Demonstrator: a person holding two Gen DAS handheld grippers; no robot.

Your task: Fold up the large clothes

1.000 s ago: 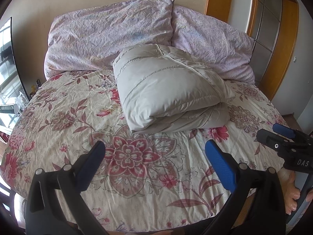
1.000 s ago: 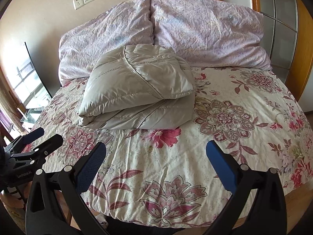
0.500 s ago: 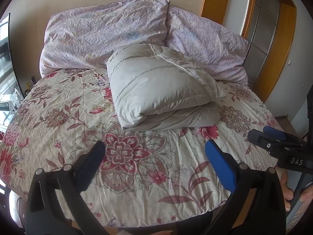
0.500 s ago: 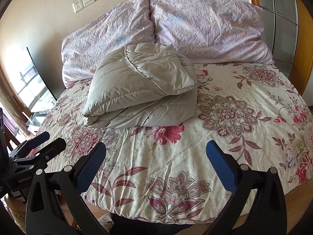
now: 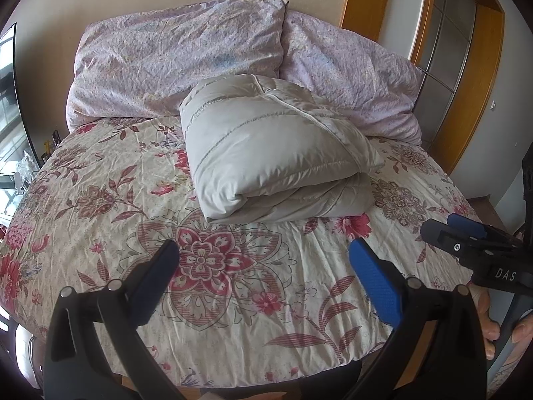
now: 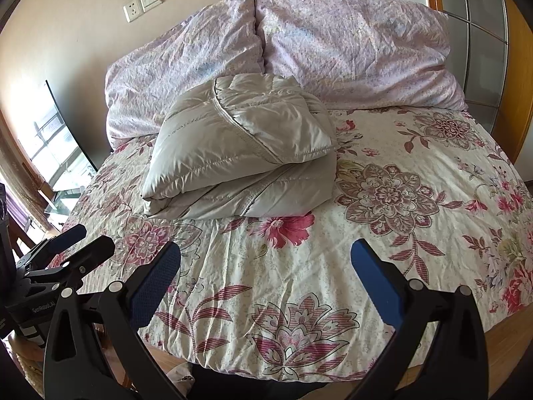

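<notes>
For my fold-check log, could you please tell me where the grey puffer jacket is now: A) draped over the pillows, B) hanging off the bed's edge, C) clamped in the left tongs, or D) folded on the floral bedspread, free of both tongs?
D: the grey puffer jacket lies folded on the floral bedspread, with the left tongs and right tongs open well short of it.

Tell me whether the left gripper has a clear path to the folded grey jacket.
Probably yes. The left gripper, jaws open and empty, faces the folded grey jacket across bare floral bedspread; nothing lies between. The right gripper sits off to the side.
</notes>
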